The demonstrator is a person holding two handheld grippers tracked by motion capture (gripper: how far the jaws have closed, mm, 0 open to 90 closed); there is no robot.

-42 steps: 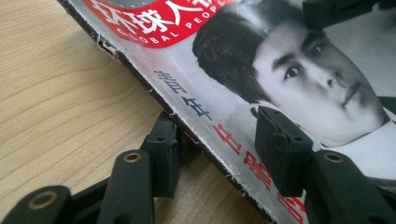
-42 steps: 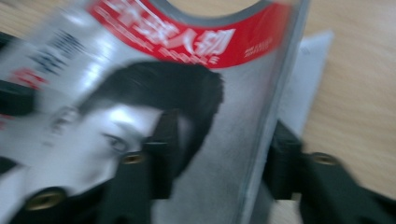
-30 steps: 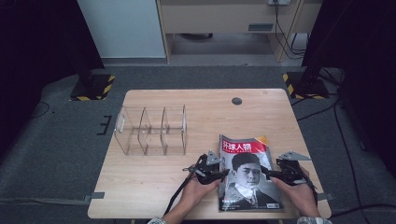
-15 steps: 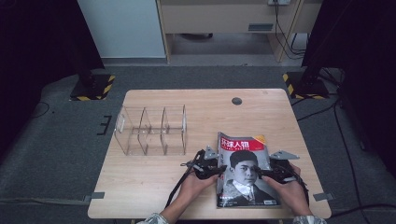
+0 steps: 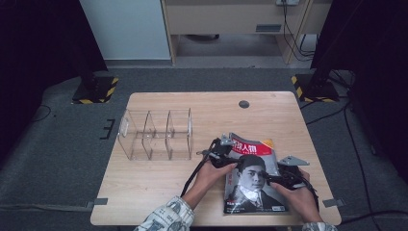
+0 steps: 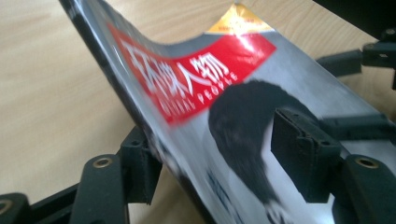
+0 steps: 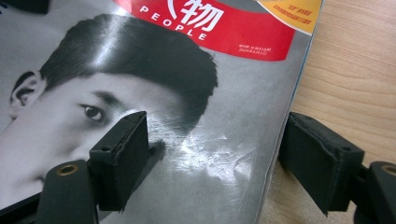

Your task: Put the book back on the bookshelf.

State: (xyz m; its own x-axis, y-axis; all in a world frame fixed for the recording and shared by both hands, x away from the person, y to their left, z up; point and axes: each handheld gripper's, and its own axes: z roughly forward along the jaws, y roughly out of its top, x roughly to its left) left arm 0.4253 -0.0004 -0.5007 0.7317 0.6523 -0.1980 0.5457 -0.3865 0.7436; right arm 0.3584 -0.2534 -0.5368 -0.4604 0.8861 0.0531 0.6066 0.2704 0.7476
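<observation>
A magazine (image 5: 250, 190) with a black-and-white portrait and a red title band (image 6: 187, 79) lies at the table's front right. My left gripper (image 5: 225, 157) is at its far left edge, which curls up off the wood. That edge runs between the jaws in the left gripper view, where the left gripper (image 6: 219, 154) has just been opening and one pad (image 6: 299, 154) hovers over the cover. My right gripper (image 5: 276, 179) is at the magazine's right edge. The right gripper (image 7: 217, 149) stands open in its own view, one pad (image 7: 122, 154) over the cover (image 7: 154, 84) and the other beside the edge.
A clear acrylic organizer (image 5: 156, 134) with three compartments stands left of the magazine. A dark round grommet (image 5: 244, 104) sits near the table's far edge. Bare wood (image 5: 154, 187) lies in front of the organizer. Cables (image 5: 195, 173) trail from the grippers toward the person.
My left gripper has slid away from the person along the magazine's left edge to its far corner, and that corner now stands lifted. The right gripper has stayed put.
</observation>
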